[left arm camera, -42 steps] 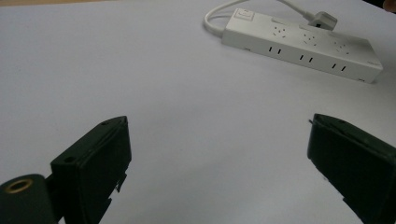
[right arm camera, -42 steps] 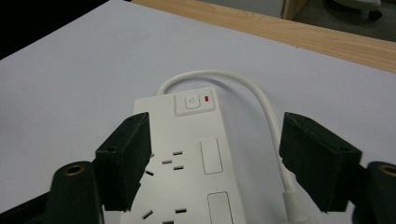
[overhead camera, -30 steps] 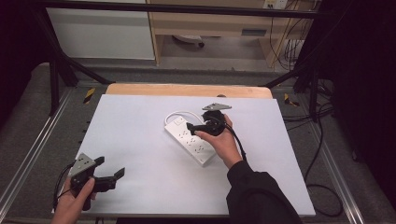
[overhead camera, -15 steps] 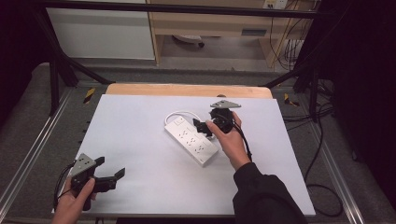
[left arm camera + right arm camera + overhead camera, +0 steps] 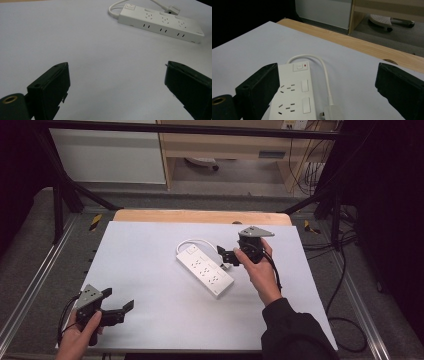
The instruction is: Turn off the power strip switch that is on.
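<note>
White table surface (image 5: 150, 270) carries the power strip (image 5: 204, 271) at centre; my right gripper (image 5: 226, 256) hovers beside it, jaws spread. My left gripper (image 5: 120, 307) sits near-left, spread. Right gripper view: strip's plug (image 5: 333, 113) lies between 2 spread jaws.

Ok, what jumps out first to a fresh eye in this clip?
A white plastic power strip with its looped white cord lies diagonally mid-table on the pale grey table top. The right gripper hovers beside the strip's switch end, jaws open. The left gripper sits open at the table's near left corner.
</note>
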